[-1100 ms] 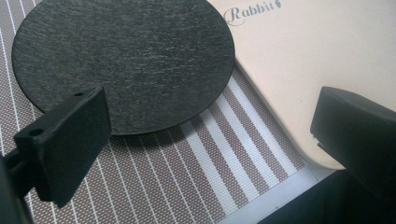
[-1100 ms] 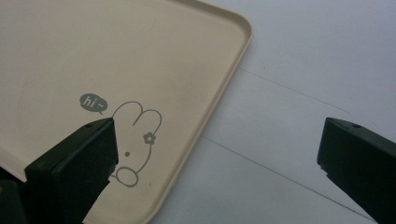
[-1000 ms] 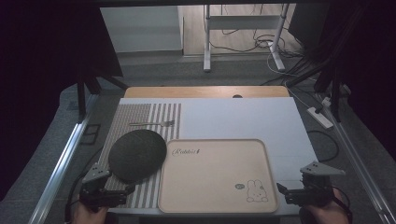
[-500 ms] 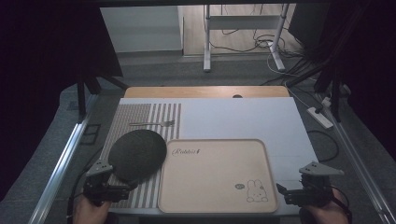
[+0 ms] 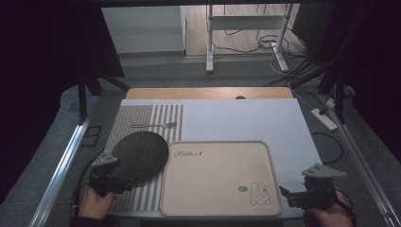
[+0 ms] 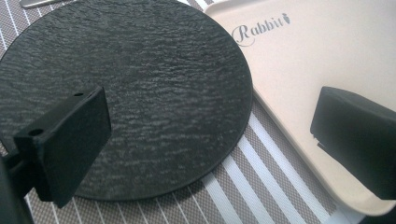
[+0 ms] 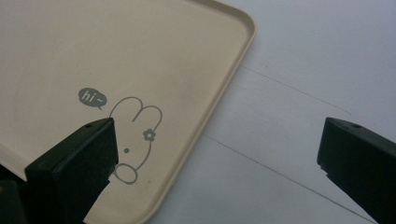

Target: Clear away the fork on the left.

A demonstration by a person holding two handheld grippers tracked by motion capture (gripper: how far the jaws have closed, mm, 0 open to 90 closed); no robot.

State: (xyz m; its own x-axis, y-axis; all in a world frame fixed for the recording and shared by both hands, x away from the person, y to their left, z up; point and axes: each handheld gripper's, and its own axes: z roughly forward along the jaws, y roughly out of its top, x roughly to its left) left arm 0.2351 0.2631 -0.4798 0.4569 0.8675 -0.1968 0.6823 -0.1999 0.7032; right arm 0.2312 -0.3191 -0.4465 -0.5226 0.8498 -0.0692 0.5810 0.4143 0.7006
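**Plate not picked up yet, left gripper closing in**

Nearest the person, both grippers sit at the table's front edge. The left gripper (image 5: pixel 109 176) has its jaws spread wide and empty, hovering right at the near rim of the plate (image 5: pixel 140 157); in the left gripper view one jaw hangs over the plate (image 6: pixel 140 93) and the other over the tray (image 6: pixel 299 70). The right gripper (image 5: pixel 302 195) is also spread wide and empty, just off the tray's (image 5: pixel 217 177) near right corner, by the rabbit drawing (image 7: pixel 135 140).

The plate lies flat on the striped mat (image 5: pixel 142 118), its right edge touching or slightly overlapping the tray rim, can't tell which. Looks like the job is moving it onto the tray, and nothing's grabbed yet, so the grip, lift and placing are all left.

Farther back, a fork (image 5: pixel 153 125) lies on the mat.

Compared with a second ago, the left gripper has crept up along the plate's left side; the right one hasn't budged, nor has the plate.
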